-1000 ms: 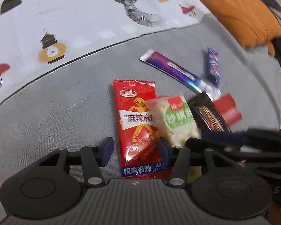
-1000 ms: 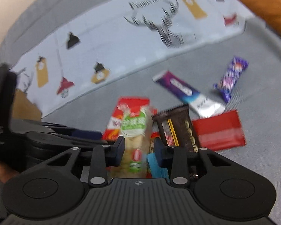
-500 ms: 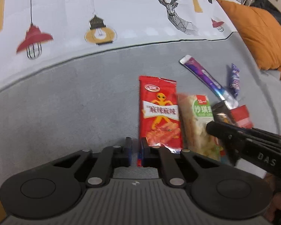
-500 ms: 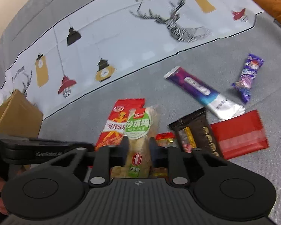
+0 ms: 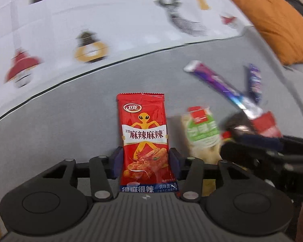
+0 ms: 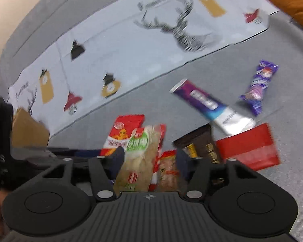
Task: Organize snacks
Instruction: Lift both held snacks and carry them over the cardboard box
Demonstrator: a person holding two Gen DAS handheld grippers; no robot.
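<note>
Grey sofa seat (image 5: 56, 125) with scattered snacks: left hand-held gripper (image 5: 145, 162), jaws just reopened, straddles the red spicy-strip packet (image 5: 144, 139); right hand-held gripper (image 6: 149, 161), likewise reopened, brackets the green-labelled packet (image 6: 139, 157), pads apparently clear

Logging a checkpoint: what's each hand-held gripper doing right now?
Left hand-held gripper: open, jaws just opened, around red snack packet.
Right hand-held gripper: open, jaws just opened, around green-label packet.

Glossy foil red snack packet (image 5: 144, 141); matt grey fabric sofa (image 5: 60, 131); matt black plastic left tool (image 5: 144, 162).
</note>
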